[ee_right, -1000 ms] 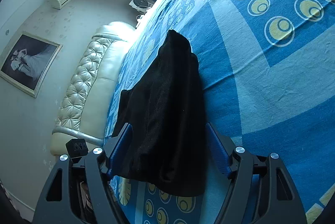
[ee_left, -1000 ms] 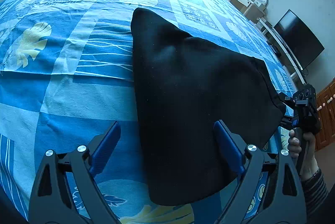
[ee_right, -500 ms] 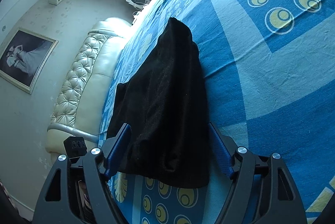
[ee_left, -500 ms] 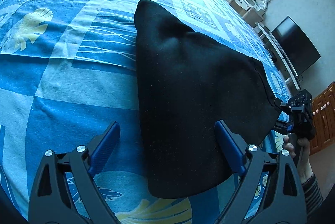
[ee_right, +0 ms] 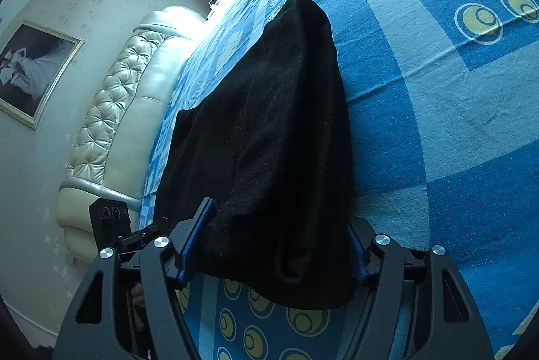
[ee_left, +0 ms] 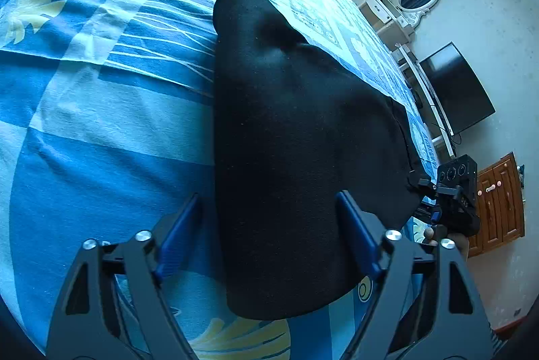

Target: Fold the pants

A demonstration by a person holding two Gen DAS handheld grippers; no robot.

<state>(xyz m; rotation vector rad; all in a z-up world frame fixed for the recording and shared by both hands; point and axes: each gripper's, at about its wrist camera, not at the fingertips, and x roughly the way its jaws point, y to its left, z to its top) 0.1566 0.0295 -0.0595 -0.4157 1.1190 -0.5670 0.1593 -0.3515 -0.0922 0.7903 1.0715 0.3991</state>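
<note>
Closing on the near hem, the left gripper (ee_left: pixel 269 238) is seen narrowed from a second ago, black pants (ee_left: pixel 296 137) between its jaws, pads not yet pressing. The right gripper (ee_right: pixel 279 245) is likewise closing, cloth between its fingers; contact cannot be told. Beyond, the pants are spread across the blue bedspread (ee_left: pixel 101 124). A two-corner pickup is judged imminent.

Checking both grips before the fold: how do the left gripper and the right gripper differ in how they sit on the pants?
The left gripper has bedsheet showing beside one finger; the right gripper has black pants filling its gap. The left straddles a side edge, the right a near corner. Both sets of jaws are closing around the cloth.
</note>
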